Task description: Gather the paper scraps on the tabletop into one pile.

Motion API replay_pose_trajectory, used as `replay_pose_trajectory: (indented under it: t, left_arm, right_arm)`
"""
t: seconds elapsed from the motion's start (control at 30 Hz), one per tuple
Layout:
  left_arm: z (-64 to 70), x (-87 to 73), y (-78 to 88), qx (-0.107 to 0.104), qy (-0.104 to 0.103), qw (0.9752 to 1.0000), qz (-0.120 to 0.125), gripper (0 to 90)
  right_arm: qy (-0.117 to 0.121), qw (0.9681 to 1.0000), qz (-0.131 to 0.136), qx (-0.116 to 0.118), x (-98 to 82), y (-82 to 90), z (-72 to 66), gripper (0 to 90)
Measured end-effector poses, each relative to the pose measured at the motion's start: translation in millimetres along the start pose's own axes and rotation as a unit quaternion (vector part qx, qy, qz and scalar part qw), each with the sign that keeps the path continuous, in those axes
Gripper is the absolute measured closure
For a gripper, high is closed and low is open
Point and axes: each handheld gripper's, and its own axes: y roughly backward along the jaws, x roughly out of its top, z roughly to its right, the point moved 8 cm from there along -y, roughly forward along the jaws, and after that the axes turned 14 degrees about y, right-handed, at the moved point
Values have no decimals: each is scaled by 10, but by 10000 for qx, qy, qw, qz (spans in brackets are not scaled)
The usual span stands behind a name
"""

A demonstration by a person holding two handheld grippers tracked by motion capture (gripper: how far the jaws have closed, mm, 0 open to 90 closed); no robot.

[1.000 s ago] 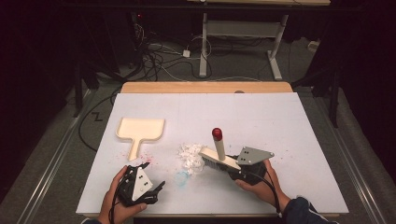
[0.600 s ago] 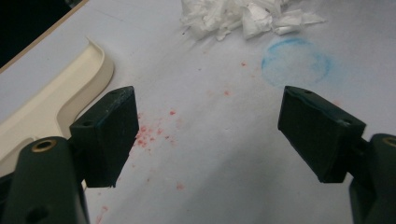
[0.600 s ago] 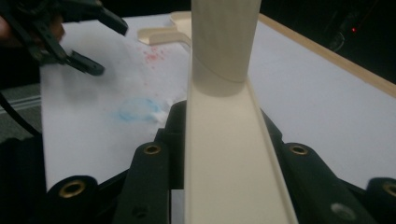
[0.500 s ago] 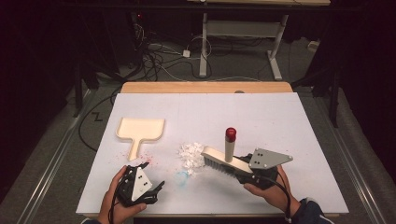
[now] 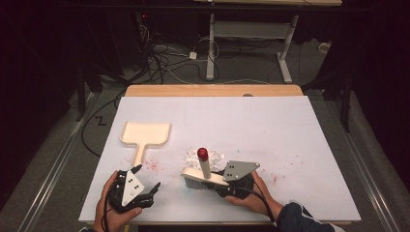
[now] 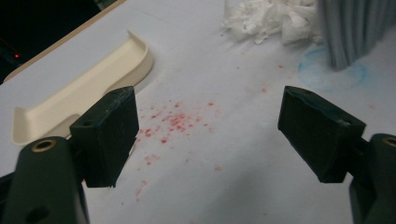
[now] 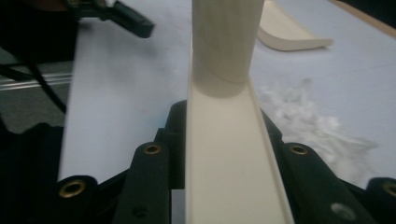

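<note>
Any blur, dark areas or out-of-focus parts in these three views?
High view: table evenly lit, the floor around it dark, details soft. Left gripper view: red specks fairly sharp, paper scraps slightly overexposed. Right gripper view: brush close up and soft, scraps beyond it blurred, lower left corner in shadow.

Left gripper point(image 5: 145, 186): held in the left hand point(image 5: 110, 208) at about seven o'clock of the high view, fingers point(image 6: 109, 135) spread wide apart with nothing between them. Right gripper point(image 5: 217, 182): held in the right hand point(image 5: 249, 195) at about five o'clock, pointing toward nine o'clock, fingers point(image 7: 154, 163) clamped against both sides of a cream bar.
</note>
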Motion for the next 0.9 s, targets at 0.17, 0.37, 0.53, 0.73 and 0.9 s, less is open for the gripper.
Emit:
replay_pose_trajectory:
  t: [0.17, 0.37, 0.53, 0.73, 0.9]
  left_arm:
    - [60, -11, -28, -84, -50, 9999, -91, 191]
    - [85, -8, -41, -113, -74, 9998, -111, 191]
    - [108, -10, -42, -123, -116, 9998, -126, 191]
    - [116, -19, -50, -110, -155, 9997, -174, 191]
    - [125, -15, -59, -105, -160, 9996, -187, 191]
  right_arm:
    - [-249, 9995, -54, -210, -101, 47, 217, 685]
    - [-199, 9991, 131, -356, -2, 260, 235, 685]
    - [-193, 9989, 224, -355, 49, 566, 197, 684]
    - [-322, 9984, 145, -449, -90, 1007, 190, 684]
    - [-435, 9974, -92, -570, -333, 1326, 157, 683]
